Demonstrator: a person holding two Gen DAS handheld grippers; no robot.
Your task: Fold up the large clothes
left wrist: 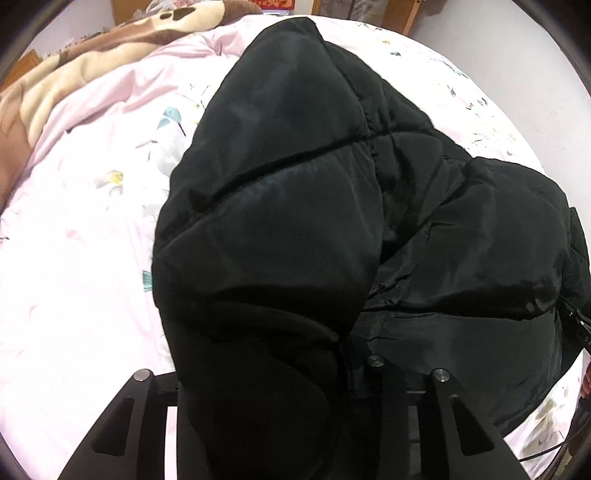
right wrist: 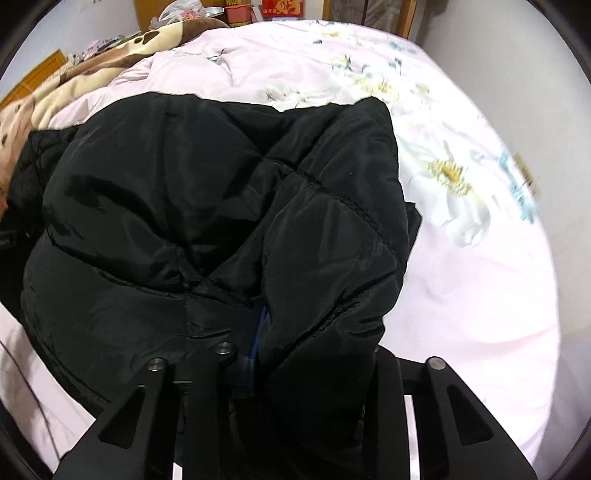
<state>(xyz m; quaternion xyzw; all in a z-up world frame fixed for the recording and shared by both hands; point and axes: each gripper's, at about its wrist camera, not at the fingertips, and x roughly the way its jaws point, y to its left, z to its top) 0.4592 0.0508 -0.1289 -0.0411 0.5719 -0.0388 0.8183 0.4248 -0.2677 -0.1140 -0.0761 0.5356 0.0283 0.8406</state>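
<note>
A: Where's the jacket?
B: Heaped on the pink quilt, draped over both grippers.
A: Their grip?
B: Left gripper and right gripper are buried; can't tell. Only the right view shows a red box far off.

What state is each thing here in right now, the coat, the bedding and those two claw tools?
black puffer jacket: bunched and draped, partly lifted off the bed
left gripper: shut on the jacket fabric
right gripper: shut on the jacket fabric
pink floral duvet: spread flat, lightly wrinkled
brown blanket: rumpled in a heap
</note>
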